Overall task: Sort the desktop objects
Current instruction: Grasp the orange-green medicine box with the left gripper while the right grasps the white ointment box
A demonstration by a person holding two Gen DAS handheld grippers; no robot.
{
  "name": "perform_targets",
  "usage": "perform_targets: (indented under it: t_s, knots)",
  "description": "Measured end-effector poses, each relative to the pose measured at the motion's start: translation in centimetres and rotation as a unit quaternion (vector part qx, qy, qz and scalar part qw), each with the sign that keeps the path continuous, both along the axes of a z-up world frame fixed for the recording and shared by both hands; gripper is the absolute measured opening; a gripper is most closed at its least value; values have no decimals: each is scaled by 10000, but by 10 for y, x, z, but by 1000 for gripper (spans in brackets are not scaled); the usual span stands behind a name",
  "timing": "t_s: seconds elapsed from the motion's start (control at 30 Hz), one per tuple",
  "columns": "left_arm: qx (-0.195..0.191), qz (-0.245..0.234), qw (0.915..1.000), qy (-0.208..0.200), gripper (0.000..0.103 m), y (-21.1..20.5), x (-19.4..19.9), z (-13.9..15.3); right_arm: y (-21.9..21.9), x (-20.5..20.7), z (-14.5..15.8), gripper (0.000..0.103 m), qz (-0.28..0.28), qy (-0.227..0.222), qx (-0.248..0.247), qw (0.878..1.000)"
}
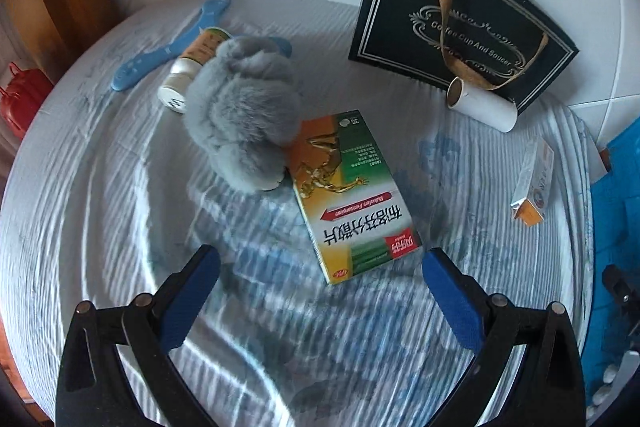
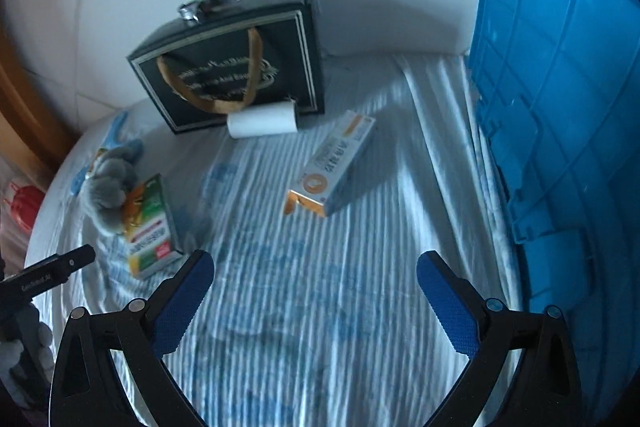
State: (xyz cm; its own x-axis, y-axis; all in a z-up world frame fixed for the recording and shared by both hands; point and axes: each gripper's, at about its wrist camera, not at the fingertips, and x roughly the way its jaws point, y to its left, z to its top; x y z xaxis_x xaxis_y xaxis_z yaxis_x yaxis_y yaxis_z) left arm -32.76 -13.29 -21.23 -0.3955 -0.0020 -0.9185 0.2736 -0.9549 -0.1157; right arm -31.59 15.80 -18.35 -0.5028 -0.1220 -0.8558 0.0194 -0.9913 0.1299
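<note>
A green and orange medicine box (image 1: 352, 199) lies flat on the striped cloth, just beyond my open left gripper (image 1: 320, 267), which holds nothing. A grey plush toy (image 1: 244, 115) leans on the box's far corner. Behind the toy lie a small bottle (image 1: 192, 71) and a blue plastic piece (image 1: 168, 47). In the right wrist view a silver and orange carton (image 2: 332, 163) lies ahead of my open, empty right gripper (image 2: 316, 271). The green box (image 2: 150, 231) and plush toy (image 2: 108, 187) sit to its left.
A black gift bag (image 1: 452, 23) stands at the back against the tiled wall, with a white paper roll (image 1: 480, 107) at its foot. A blue plastic crate (image 2: 560, 115) stands along the right edge. A red object (image 1: 20, 95) sits off the left side.
</note>
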Motion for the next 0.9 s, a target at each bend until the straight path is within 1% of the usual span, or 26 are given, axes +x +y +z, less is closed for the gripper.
perform_targets:
  t_s: [0.1, 0.17, 0.23, 0.37, 0.4, 0.43, 0.47, 0.53, 0.63, 0.73, 0.87, 0.9]
  knots:
    - [-21, -42, 9999, -127, 103, 10, -34, -20, 5, -27, -30, 103, -149, -293, -39, 9995]
    - [-155, -63, 9996, -207, 103, 19, -53, -30, 6, -40, -40, 103, -197, -400, -7, 9990]
    - [-356, 23, 9989, -318, 103, 23, -66, -42, 6, -52, -48, 103, -232, -429, 23, 9988]
    - [-300, 264, 9972, -637, 103, 21, -76, -70, 6, -74, -62, 103, -286, -475, 42, 9985]
    - [-223, 278, 9965, -753, 103, 20, -77, -78, 6, -80, -65, 103, -301, -497, 37, 9983]
    - [-406, 250, 9972, -567, 103, 22, -76, -77, 6, -84, -68, 103, -320, -508, 23, 9982]
    - [-525, 211, 9971, -509, 103, 24, -76, -79, 5, -89, -71, 103, -335, -510, 3, 9981]
    - [-375, 313, 9981, -363, 103, 19, -72, -82, 3, -97, -74, 103, -348, -508, -12, 9981]
    - [-469, 314, 9983, -146, 103, 19, -66, -86, -3, -111, -82, 103, -382, -567, 58, 9976]
    - [-504, 224, 9985, -55, 103, 19, -63, -90, -9, -122, -90, 103, -352, -663, 73, 9972]
    - [-539, 145, 9984, 83, 103, 17, -61, -95, -18, -129, -88, 102, -264, -618, 164, 9976]
    - [-526, 168, 9984, 92, 103, 16, -61, -96, -20, -130, -87, 96, -250, -600, 198, 9977]
